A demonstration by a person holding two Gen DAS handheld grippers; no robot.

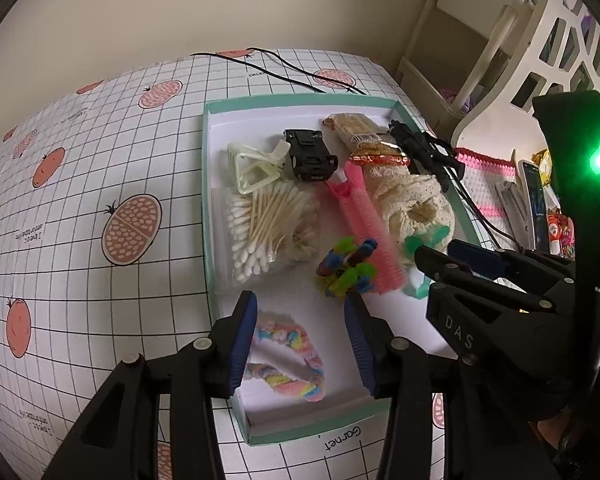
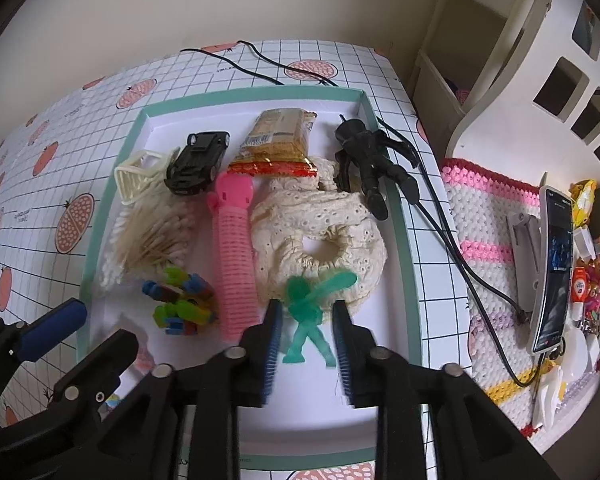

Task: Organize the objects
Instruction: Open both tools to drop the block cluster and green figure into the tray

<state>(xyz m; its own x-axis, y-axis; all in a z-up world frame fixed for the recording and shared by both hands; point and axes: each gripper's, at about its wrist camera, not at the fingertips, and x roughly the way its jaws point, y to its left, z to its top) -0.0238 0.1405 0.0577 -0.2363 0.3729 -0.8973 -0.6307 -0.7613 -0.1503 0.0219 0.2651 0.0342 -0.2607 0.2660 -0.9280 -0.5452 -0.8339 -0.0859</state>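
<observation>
All the small things sit in one shallow white tray with a green rim, so they stay together on the table.

The right gripper hangs low over the near part of the tray. Its tongs are apart, one on each side of a green toy figure. I think it is about to pinch the toy or has just let it go. The toy looks blurry.

The left gripper is on the left, and its tongs are apart too, over a pastel twisted hair tie lying near the tray's near edge.

In the tray I count one pink roller, one black toy car, one cream lace scrunchie, one bunch of cotton swabs, one cream hair claw, one snack packet, one black figure and one colourful block toy.
</observation>
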